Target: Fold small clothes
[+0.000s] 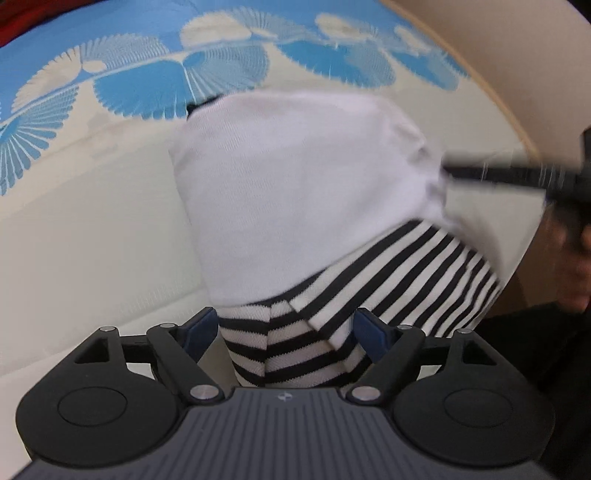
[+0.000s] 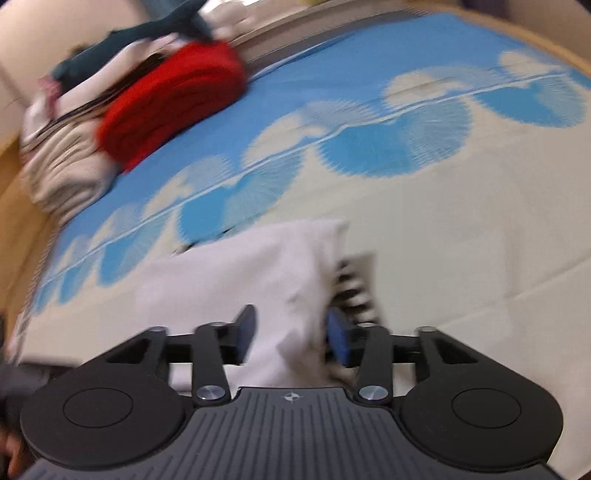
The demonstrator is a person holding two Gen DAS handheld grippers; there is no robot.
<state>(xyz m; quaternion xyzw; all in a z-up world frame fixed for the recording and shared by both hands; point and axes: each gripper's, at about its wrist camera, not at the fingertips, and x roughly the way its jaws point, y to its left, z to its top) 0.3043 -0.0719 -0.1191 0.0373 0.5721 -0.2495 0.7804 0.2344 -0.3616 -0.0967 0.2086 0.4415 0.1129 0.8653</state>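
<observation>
in the left wrist view the left gripper (image 1: 286, 334) sits lowest in the frame, its blue-padded fingers (image 1: 201, 332) spread wide on either side of a striped sleeve (image 1: 291, 354). the black-and-white fabric runs between the pads and down under the gripper body, but the pads stand apart from it on both sides, so the jaws are parted and not clamping. just beyond, the sleeve joins the white body of the small garment (image 1: 303, 184), which rises up from the gripper and fills the middle of the view. at the garment's right edge the thin dark fingers of the right gripper (image 1: 502, 173) reach in from the side, blurred, meeting the white cloth. behind lies the bed sheet (image 1: 92, 221), cream near the garment and blue with fan-shaped flower prints farther back.

in the right wrist view the right gripper (image 2: 290, 334) has white cloth of the same garment (image 2: 258, 273) passing between its blue pads (image 2: 338, 338). a gap shows between the left pad and the fabric, and the frame is motion-blurred, so i cannot tell whether the jaws are pinching it. a striped part (image 2: 356, 284) shows just beside the right pad. past the garment the sheet (image 2: 480, 221) spreads cream, then blue. far back at the upper left sits a pile of clothes (image 2: 92, 110), with a red knitted piece (image 2: 173, 103) on top nearest the blue print and a dark green piece (image 2: 147, 33) behind it.
</observation>
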